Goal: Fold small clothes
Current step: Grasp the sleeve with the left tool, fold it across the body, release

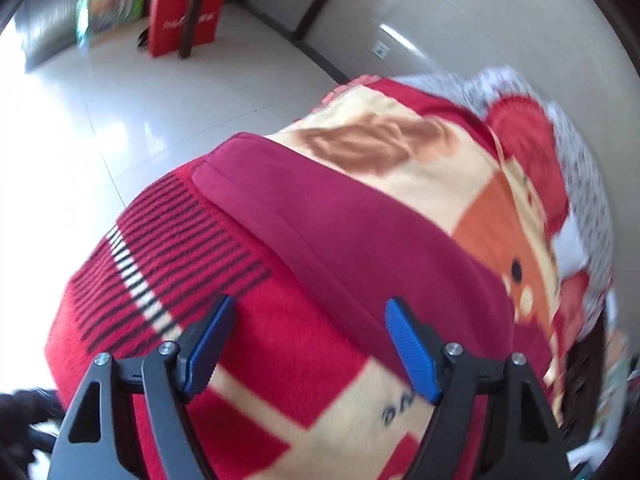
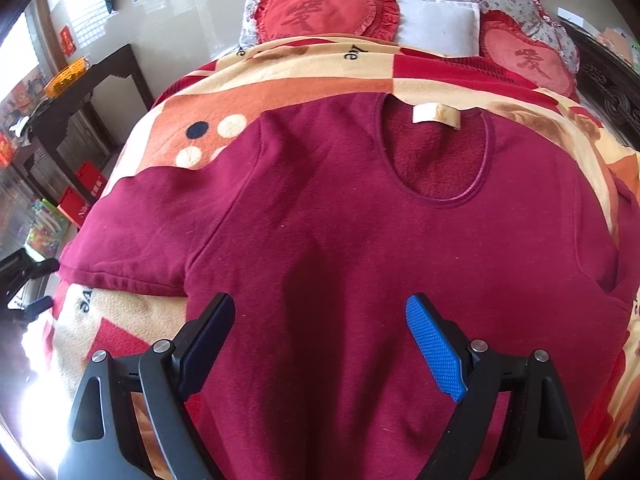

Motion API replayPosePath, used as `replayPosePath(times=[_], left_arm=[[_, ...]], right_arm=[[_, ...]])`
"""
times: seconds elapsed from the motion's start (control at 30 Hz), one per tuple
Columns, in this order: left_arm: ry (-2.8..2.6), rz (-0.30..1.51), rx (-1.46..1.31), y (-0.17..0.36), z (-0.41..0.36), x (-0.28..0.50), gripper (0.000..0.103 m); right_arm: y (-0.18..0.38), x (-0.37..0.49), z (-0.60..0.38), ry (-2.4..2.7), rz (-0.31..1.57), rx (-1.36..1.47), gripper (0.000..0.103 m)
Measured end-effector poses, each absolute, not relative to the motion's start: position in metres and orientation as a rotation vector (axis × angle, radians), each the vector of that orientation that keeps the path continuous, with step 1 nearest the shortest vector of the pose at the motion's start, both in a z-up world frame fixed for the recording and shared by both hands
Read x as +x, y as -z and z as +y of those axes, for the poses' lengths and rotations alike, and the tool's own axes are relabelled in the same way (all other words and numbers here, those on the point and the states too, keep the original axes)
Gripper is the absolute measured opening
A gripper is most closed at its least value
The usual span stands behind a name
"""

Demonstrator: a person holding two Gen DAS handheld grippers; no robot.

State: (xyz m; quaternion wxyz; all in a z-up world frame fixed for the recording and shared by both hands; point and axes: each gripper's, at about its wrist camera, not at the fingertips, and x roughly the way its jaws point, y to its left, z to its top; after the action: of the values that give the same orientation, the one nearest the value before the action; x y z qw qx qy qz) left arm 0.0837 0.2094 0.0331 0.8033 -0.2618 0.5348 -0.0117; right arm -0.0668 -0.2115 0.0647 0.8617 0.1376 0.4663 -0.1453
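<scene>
A dark red long-sleeved top (image 2: 340, 240) lies flat and face up on a patterned fleece blanket (image 2: 280, 80), its round neckline and cream label (image 2: 436, 115) toward the pillows. My right gripper (image 2: 320, 312) is open and empty above the top's lower body. In the left wrist view a sleeve of the top (image 1: 320, 216) stretches across the blanket (image 1: 180, 240). My left gripper (image 1: 308, 312) is open and empty, just above the blanket near the sleeve.
Two red heart cushions (image 2: 324, 12) and a white pillow (image 2: 436, 20) lie at the bed's head. A dark wooden table (image 2: 92, 80) stands left of the bed. Red bags (image 1: 184, 20) sit on the tiled floor (image 1: 120, 120) beyond the bed's edge.
</scene>
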Motion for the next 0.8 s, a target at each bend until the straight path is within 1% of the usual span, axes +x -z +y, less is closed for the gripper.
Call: replayPosePath(times=[0.17, 0.23, 0.27, 0.3, 0.33, 0.37, 0.47, 0.6, 0.7, 0.8], left_arm=[[-0.027, 1.108, -0.620, -0.022, 0.223, 0.102, 0.080], [-0.025, 1.106, -0.610, -0.019, 0.222, 0.112, 0.062], [-0.019, 1.111, -0.611, -0.016, 0.221, 0.117, 0.040], [-0.017, 1.110, -0.610, -0.016, 0.221, 0.119, 0.032], [-0.015, 1.093, -0.611, -0.020, 0.221, 0.118, 0.026], [-0.010, 1.076, -0.604, -0.026, 0.221, 0.116, 0.014], [0.010, 1.023, -0.535, -0.052, 0.208, 0.105, 0.010], [0.092, 0.909, -0.399, -0.103, 0.167, 0.078, 0.010], [0.231, 0.862, -0.341, -0.134, 0.120, 0.055, 0.010], [0.366, 0.835, -0.276, -0.152, 0.066, 0.032, 0.010]], right_arm=[[-0.063, -0.062, -0.207, 0.285, 0.987, 0.282, 0.071], [-0.063, -0.061, -0.206, 0.282, 0.992, 0.279, 0.071], [-0.062, -0.060, -0.206, 0.283, 0.993, 0.276, 0.071], [-0.062, -0.060, -0.205, 0.284, 0.994, 0.274, 0.071], [-0.063, -0.061, -0.206, 0.284, 0.993, 0.274, 0.071], [-0.063, -0.061, -0.207, 0.285, 0.992, 0.273, 0.071], [-0.066, -0.064, -0.213, 0.290, 0.984, 0.274, 0.071], [-0.071, -0.071, -0.226, 0.306, 0.962, 0.297, 0.071], [-0.074, -0.078, -0.237, 0.320, 0.952, 0.316, 0.071], [-0.079, -0.090, -0.252, 0.346, 0.933, 0.333, 0.071]])
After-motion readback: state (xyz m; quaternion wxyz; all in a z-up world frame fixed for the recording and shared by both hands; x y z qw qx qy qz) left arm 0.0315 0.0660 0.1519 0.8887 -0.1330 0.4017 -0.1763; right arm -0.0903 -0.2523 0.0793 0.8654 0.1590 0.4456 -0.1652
